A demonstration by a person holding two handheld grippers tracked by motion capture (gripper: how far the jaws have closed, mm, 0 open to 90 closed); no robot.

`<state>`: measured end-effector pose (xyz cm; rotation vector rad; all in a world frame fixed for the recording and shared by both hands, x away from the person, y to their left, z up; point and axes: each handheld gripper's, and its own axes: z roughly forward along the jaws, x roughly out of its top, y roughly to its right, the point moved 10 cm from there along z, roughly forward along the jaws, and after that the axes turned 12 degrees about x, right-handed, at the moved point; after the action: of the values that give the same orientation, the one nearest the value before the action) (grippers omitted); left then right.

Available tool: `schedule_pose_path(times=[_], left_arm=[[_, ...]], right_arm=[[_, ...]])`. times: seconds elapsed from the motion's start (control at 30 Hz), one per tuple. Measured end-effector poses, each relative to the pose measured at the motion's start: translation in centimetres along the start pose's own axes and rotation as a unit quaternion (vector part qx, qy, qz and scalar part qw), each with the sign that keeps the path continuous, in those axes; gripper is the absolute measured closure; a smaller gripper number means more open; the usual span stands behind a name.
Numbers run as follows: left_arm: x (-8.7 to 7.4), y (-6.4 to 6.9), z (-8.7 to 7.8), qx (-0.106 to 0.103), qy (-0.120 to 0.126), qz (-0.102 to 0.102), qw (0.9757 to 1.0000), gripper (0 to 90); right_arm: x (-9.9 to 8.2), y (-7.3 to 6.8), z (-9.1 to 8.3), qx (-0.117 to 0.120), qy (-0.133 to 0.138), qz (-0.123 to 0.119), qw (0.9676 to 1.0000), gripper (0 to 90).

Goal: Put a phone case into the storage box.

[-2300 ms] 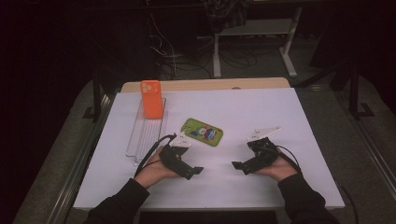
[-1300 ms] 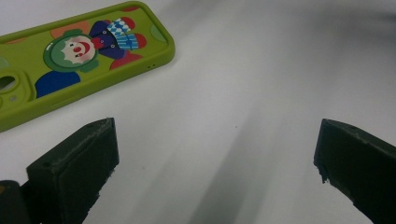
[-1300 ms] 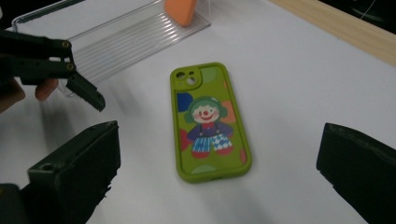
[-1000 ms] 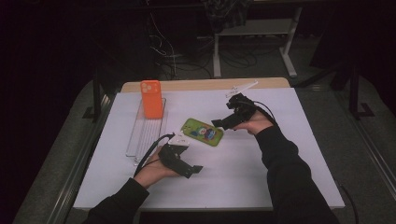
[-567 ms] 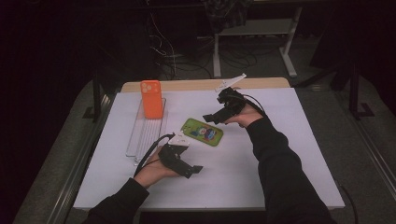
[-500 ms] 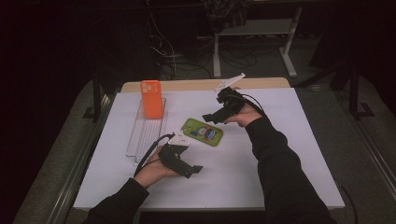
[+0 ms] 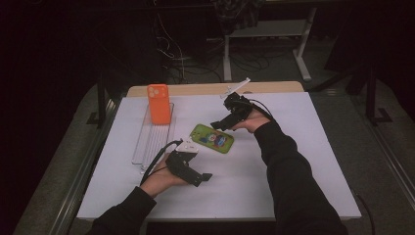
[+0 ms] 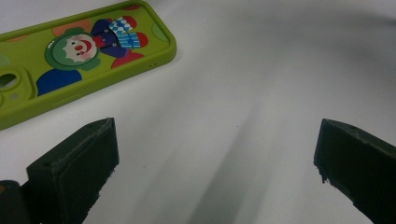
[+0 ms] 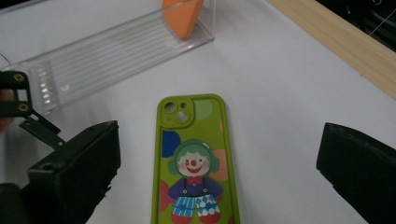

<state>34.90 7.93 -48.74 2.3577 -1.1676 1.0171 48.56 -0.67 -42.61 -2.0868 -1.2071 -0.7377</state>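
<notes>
Green case [image 7: 212, 138]: phone case with a clown print, lying flat, back up, near the middle of the white table [image 7: 303, 161]. Camera cut-out end points toward the rack; nothing touches it.

Right gripper [image 7: 219, 125]: held above the table at the case's far right end, jaws pointed down toward it. In the right gripper view the two black jaws stand wide apart with the case lying between them on the sheet below; they grip nothing.

Left gripper [image 7: 203, 177]: resting low on the table, nearer the person, just in front of the case and apart from it. In the left gripper view its jaws are spread wide over bare white surface, empty, the case's corner at upper left.

Rack [image 7: 154, 139]: clear ribbed plastic tray, long side running away from the person, left of the case.

Orange case [image 7: 158, 104]: standing upright in the rack's far end.

Wood strip [image 7: 205, 89]: bare tabletop edge along the far side of the white sheet.

Sleeves [image 7: 293, 186]: dark, on both forearms.
</notes>
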Motion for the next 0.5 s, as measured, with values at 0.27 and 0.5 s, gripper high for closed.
schedule_pose_path(times=[0.27, 0.5], left_arm=[[-0.1, -0.1, -0.2, 0.002, -0.004, 0.004, 1.0000, 0.0], [0.0, 0.1, -0.1, -0.002, 0.002, -0.004, 1.0000, 0.0]], right_arm=[[-0.8, 0.4, 1.2, -0.002, -0.023, -0.003, 0.9997, 0.0], [-1.7, 0.5, 3.0, 0.002, -0.050, -0.009, 0.9987, 0.0]])
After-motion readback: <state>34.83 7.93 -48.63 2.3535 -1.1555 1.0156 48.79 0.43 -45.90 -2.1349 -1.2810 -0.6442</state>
